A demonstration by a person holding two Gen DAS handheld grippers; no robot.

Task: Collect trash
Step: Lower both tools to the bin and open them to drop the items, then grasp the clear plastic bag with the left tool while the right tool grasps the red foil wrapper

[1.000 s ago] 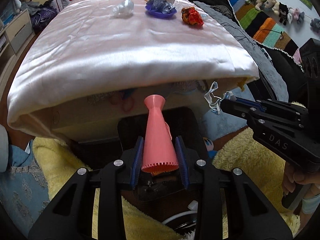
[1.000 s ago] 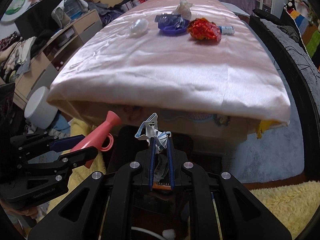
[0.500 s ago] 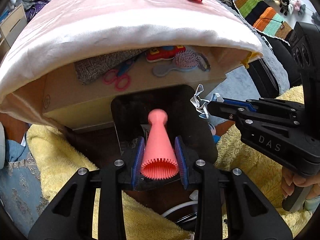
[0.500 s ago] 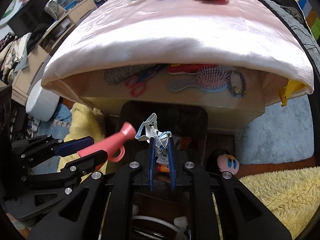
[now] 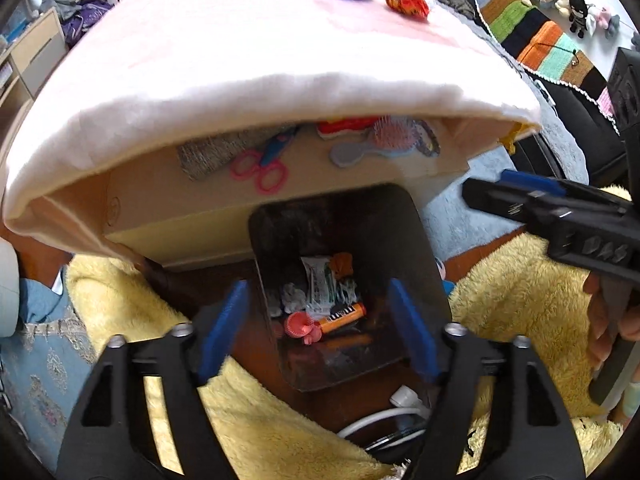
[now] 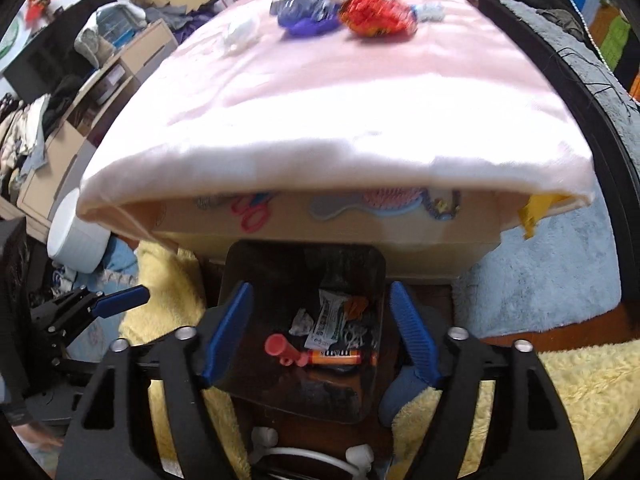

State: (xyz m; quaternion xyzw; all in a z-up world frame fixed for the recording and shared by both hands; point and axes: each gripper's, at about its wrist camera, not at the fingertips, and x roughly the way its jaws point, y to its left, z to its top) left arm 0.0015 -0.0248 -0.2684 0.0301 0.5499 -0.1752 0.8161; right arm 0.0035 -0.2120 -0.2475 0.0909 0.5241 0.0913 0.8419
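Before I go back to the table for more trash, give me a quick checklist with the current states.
1. Left gripper empty: ok, jaws opening, nothing between them.
2. Right gripper empty: ok, jaws opening, nothing between them.
3. Pink funnel inside the black bin: ok.
4. Bin upright under both grippers: ok.
5. Trash left on the pink tablecloth: not ok, red wrapper, purple dish and white wad remain.
6. Bin has spare room: cannot tell.
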